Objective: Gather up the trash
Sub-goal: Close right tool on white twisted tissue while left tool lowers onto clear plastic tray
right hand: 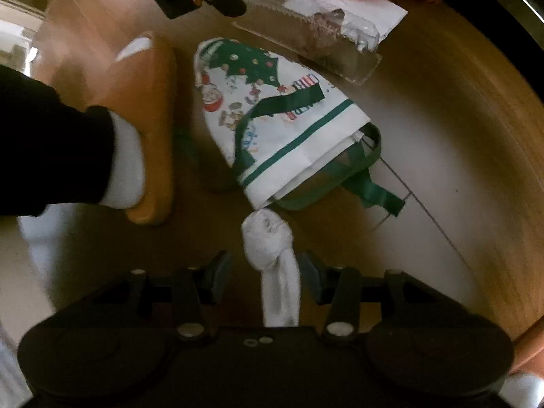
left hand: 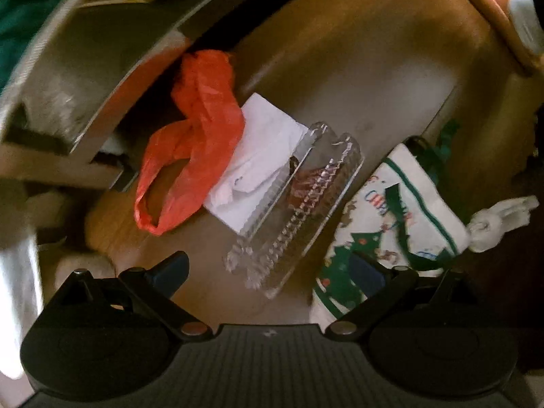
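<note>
One red plastic bag (left hand: 190, 142), one white paper (left hand: 258, 166), one clear clamshell container (left hand: 295, 210), one Christmas tote bag (right hand: 272, 115), one knotted white sock (right hand: 272, 265), one orange slipper (right hand: 149, 115)

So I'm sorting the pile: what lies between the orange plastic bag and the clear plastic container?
A crumpled white paper lies between the orange bag and the clear container, overlapping both; the left wrist view shows it best.

A: Floor (left hand: 357, 68): plastic bag (left hand: 193, 142) lying against paper sheet (left hand: 258, 156), clamshell container (left hand: 295, 210) overlapping the sheet.
B: Gift bag (right hand: 272, 122) lying between container and slipper (right hand: 149, 129); knotted cloth (right hand: 272, 265) touching its mouth.
</note>
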Tool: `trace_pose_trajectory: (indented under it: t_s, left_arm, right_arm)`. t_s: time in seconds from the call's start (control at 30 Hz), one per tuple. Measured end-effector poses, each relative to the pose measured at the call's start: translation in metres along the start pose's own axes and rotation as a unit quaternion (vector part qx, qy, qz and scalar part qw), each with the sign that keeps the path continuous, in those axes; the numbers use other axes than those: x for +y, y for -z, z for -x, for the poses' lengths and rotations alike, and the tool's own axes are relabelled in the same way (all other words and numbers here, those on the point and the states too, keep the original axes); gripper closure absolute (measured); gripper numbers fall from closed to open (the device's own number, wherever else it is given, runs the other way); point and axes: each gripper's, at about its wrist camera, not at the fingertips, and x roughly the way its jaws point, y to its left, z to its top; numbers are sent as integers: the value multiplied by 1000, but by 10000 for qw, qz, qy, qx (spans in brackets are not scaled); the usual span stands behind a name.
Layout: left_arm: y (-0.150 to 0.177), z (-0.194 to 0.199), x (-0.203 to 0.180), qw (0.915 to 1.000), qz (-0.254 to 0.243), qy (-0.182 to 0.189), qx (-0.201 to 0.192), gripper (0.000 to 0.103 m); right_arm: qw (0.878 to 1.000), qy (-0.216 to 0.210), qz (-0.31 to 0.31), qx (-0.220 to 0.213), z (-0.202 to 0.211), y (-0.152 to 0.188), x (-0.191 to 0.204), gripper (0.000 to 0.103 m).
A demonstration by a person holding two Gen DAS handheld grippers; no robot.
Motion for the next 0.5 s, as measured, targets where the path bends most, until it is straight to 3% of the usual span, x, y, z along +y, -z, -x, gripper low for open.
trace_pose_trajectory:
  t_s: [0.3, 0.5]
  left_arm:
    - [-12, -44, 9, 9987, -325, 398, 54, 3]
    - [-13, -62, 10, 9979, -233, 591, 79, 17]
  right_arm:
    - [9989, -52, 420, 176, -37, 6, 6, 57]
    - [9970, 92, 738, 216, -56, 7, 23, 57]
